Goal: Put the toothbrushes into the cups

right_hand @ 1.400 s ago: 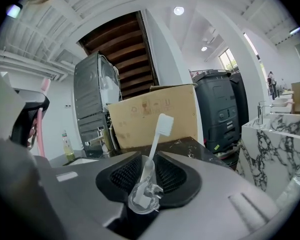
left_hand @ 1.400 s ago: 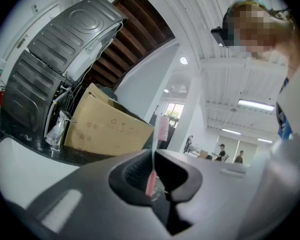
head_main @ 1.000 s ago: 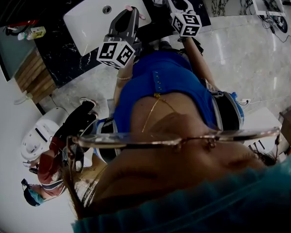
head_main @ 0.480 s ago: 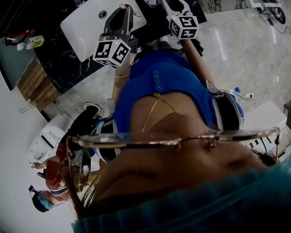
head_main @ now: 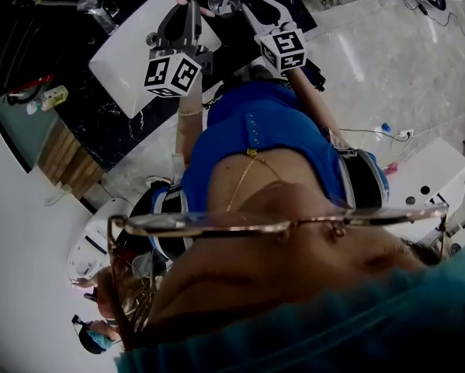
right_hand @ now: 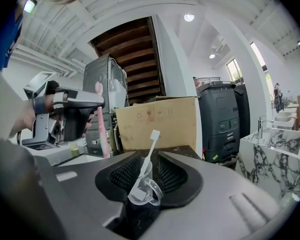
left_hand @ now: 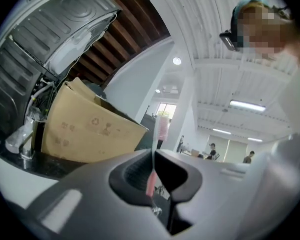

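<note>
We are clamping the left claw (left_hand: 153, 156) on a pink plastic toothbrush (left_hand: 161, 126), mid-frame — the right claw (right_hand: 148, 171), jaws just closing, is standing apart around a clear handled cup (right_hand: 142, 189) holding a white toothbrush (right_hand: 148, 151).

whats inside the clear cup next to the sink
A white toothbrush leans in the clear cup, bristle head up above the rim. Its lower end blurs behind the clear wall; any water cannot be told.
</note>
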